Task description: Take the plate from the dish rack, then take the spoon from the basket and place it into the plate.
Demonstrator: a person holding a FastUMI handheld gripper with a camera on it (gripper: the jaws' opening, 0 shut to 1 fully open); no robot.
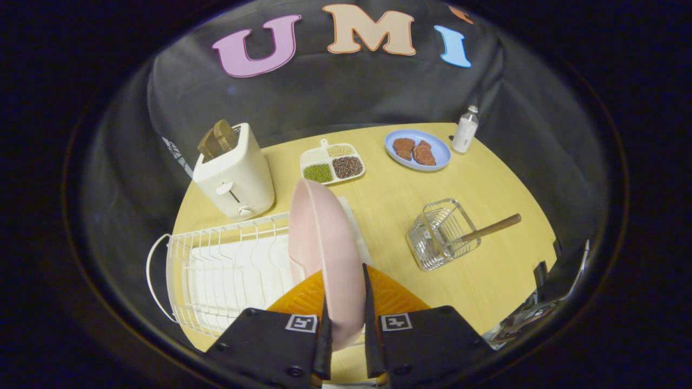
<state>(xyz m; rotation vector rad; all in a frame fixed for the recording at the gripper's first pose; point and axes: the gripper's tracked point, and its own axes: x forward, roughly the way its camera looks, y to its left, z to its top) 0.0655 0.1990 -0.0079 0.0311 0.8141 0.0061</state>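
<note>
Standing on edge, the pink plate [324,254] sits clamped between both fingers of the tool [346,319], its rim running straight ahead along them, at the right end of the white dish rack [216,270]. Whether its lower edge has cleared the rack wires I cannot tell. To the right, well apart on the desk [486,281], stands the wire basket [442,233]; the spoon [486,231] leans in it, wooden handle pointing out to the right, away from the tool. Likely next: laying the plate flat on bare desk near the basket.
</note>
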